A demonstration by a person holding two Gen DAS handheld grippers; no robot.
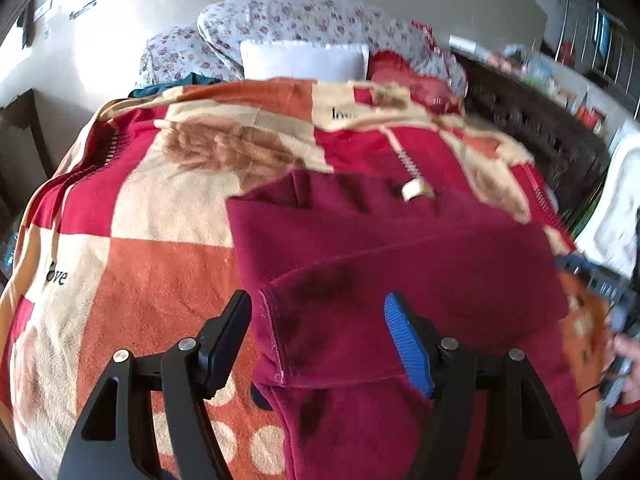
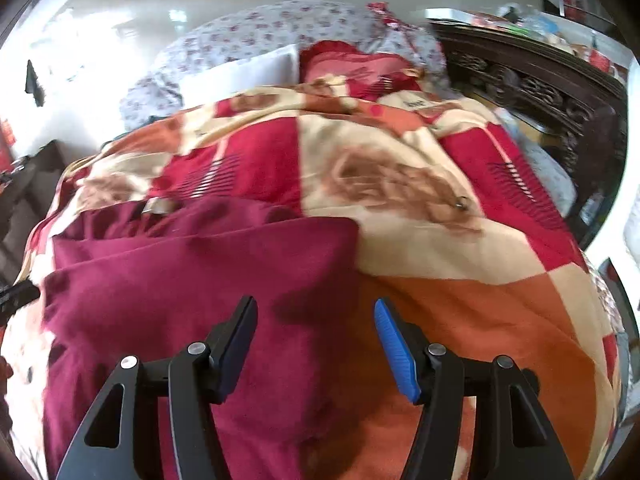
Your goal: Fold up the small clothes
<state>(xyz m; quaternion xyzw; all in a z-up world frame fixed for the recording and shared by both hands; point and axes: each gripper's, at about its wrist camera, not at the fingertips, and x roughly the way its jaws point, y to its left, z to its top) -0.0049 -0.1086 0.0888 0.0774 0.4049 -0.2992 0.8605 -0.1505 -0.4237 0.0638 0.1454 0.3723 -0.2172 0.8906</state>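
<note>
Maroon garment (image 1: 360, 248), folded, beneath open left gripper (image 1: 320, 340)

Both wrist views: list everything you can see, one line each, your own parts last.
garment: one, maroon, partly folded on the blanket, with a pale tag near its far edge
blanket: one, red, orange and cream patches, covering the bed
pillows: several, floral, white and red, at the far end
headboard: one, dark carved wood, right side
left gripper: fingers open over the garment's edge
right gripper: fingers open over the garment
</note>
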